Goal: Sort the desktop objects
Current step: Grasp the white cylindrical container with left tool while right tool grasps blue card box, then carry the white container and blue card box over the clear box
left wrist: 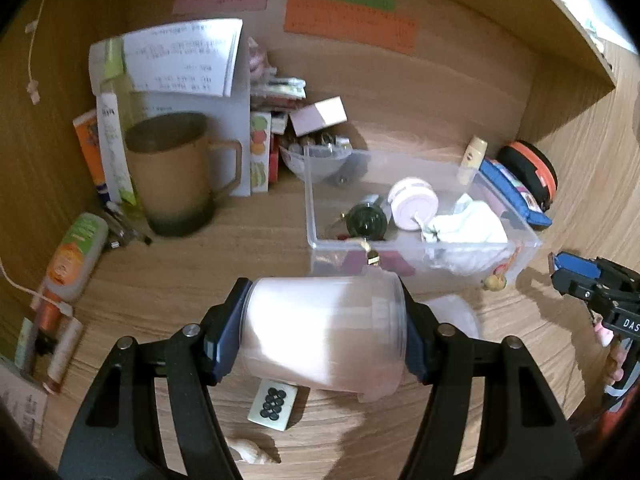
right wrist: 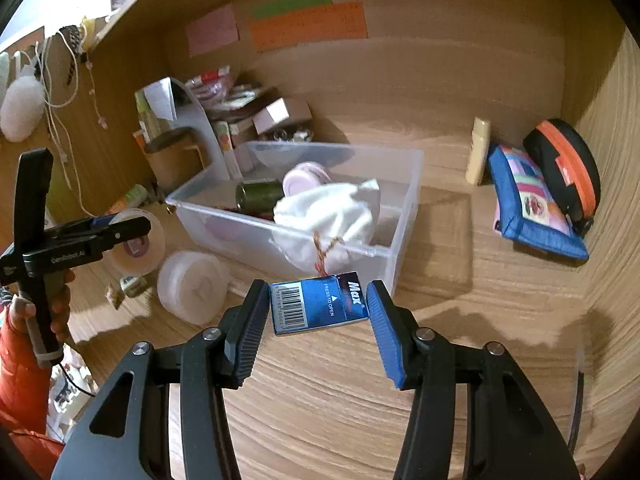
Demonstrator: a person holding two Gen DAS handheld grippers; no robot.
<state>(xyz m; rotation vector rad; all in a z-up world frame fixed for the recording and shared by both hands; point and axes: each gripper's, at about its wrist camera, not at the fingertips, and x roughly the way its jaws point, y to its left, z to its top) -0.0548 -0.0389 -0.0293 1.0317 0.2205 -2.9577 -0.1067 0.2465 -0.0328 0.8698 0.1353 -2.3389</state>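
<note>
Two objects are held above the wooden desk (right wrist: 460, 320) at once, one per gripper. The left gripper (left wrist: 326, 332) is clamped on a translucent jar (left wrist: 324, 336), which is seen lying on its side between the pads, tilted, its open mouth facing toward the right hand. The right gripper (right wrist: 318, 308) is closed on a small blue box (right wrist: 320, 304), pinched across its short ends, with a barcode and "press to open" printed on the face.

The clear bin (right wrist: 404, 184) stands just ahead of both grippers and already holds a white cloth (right wrist: 332, 208), a dark green cylinder (right wrist: 258, 194) and a pink round case (right wrist: 306, 174). A white lid (right wrist: 194, 280) lies on the desk just beside the bin's near-left corner.

Risks, as judged:
- The jar is gripped on a smooth curved wall; rotation or slipping out is likely if the grip is eased early.
- The blue box is held only by its ends, so it could pivot and drop short of the bin's near wall.
- Both grippers are aimed at one bin, so a collision over the rim is possible.
- The cloth is piled high at the near corner; a box released onto it could slide back out.
</note>
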